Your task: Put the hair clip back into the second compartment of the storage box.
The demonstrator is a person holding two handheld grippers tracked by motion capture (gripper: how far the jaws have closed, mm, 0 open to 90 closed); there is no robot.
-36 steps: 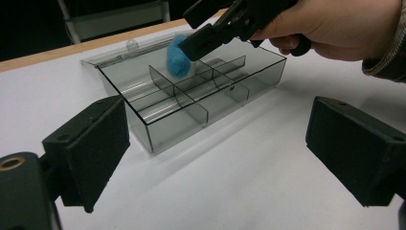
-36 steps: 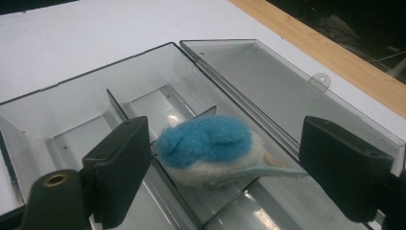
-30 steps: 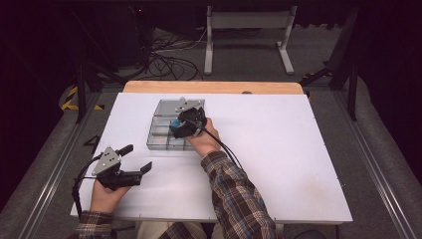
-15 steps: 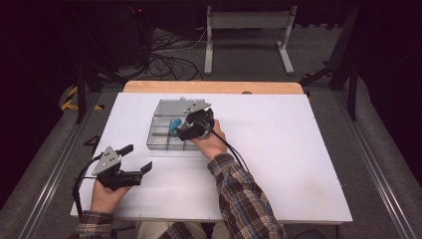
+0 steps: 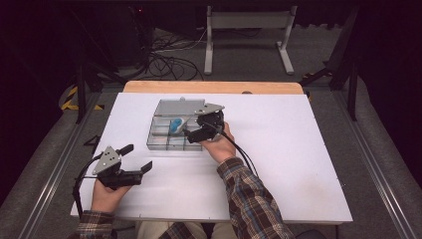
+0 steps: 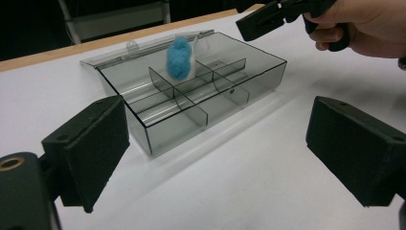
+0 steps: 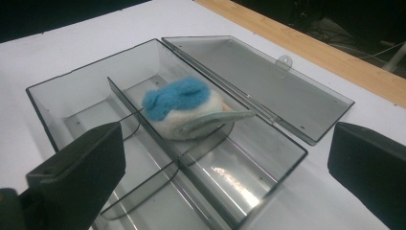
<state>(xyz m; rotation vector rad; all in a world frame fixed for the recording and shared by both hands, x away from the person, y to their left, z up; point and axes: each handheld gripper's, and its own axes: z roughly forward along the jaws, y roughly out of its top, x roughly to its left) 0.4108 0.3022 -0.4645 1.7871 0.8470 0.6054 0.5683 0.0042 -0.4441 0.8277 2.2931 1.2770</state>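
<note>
One divided box [image 5: 166,135], one blue-white plush toy [image 5: 175,124], two grippers.

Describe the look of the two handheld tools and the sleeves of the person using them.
Both are black two-jaw tools. The left tool has blocky rectangular jaws, a grey three-cornered plate on top and a black cable trailing back past the hand. The right tool carries the same grey plate, and its black cable runs along the forearm. The person wears a long-sleeved plaid shirt in brown, blue and red checks.

toy [image 7: 184,108] in box [image 7: 72,96] | lid [image 7: 268,81] behind | box on table [image 5: 298,149]
</note>
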